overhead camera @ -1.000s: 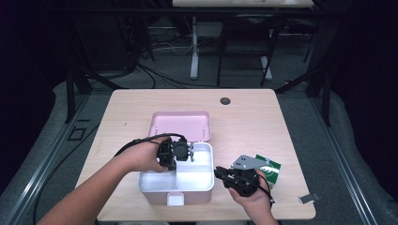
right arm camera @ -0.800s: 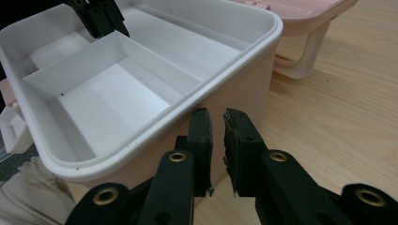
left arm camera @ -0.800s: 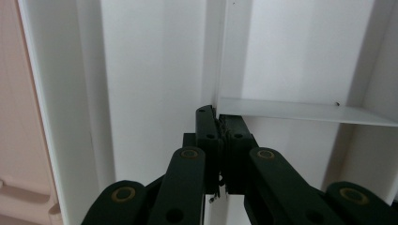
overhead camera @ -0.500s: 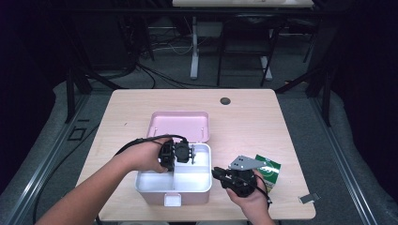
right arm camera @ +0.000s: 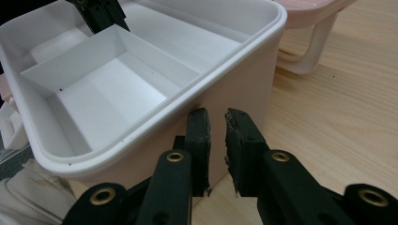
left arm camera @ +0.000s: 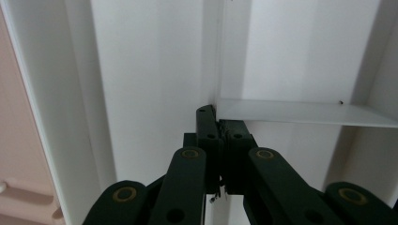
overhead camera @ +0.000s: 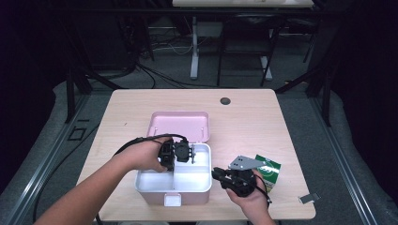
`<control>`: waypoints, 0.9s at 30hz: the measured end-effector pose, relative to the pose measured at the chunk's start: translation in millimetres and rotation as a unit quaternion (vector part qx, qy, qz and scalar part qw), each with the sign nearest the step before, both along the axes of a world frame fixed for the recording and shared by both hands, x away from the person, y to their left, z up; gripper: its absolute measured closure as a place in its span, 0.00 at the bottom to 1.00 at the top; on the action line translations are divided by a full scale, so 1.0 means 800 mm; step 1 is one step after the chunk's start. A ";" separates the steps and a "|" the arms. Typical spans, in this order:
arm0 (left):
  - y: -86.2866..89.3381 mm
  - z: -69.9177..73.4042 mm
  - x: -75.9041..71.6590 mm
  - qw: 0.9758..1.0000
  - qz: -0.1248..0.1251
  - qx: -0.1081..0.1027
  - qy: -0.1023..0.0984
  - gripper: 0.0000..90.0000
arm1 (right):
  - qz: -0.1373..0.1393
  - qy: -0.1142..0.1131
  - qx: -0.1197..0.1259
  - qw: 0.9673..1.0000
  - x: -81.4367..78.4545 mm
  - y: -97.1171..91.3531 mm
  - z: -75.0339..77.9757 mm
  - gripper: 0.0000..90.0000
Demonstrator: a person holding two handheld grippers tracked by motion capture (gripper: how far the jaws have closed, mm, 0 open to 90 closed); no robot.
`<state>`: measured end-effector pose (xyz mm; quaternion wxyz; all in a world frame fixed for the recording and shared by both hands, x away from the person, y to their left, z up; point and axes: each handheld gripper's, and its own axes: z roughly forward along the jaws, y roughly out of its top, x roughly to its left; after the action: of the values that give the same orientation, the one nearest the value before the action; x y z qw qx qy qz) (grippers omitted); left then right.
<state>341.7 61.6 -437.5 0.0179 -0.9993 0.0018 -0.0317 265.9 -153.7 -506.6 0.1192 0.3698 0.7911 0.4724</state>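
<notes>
Left tongs (overhead camera: 187,153) pinched shut on the white divider (left arm camera: 300,112) standing inside the open box (overhead camera: 172,187) mid-table, right tongs (right arm camera: 216,136) narrowly parted, empty, just outside the box's near right wall.

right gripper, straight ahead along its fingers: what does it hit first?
Most likely the outer side wall of the white plastic compartment box. The right gripper points at it from just outside, fingers nearly closed with nothing between them. Depth is hard to judge, but the gap looks small.
</notes>
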 end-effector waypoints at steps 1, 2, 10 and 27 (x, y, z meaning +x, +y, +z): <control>0.000 0.001 0.000 1.000 -0.003 0.000 -0.001 0.98 | 0.001 0.004 -0.001 1.000 0.000 0.000 0.000 0.88; 0.000 0.002 0.000 1.000 -0.003 0.000 -0.003 0.98 | 0.001 0.003 0.002 1.000 0.000 0.000 -0.001 0.88; 0.004 0.013 -0.002 1.000 0.001 -0.010 -0.014 0.99 | 0.000 0.009 -0.002 1.000 0.003 -0.003 -0.004 0.87; 0.033 0.065 0.001 0.996 0.068 -0.055 -0.020 0.99 | -0.001 0.013 -0.003 1.000 0.005 -0.004 -0.007 0.87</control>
<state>342.1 88.3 -385.5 -0.0348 -0.9958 -0.0686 -0.0500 269.7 -156.8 -512.5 0.1105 0.3765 0.7936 0.4650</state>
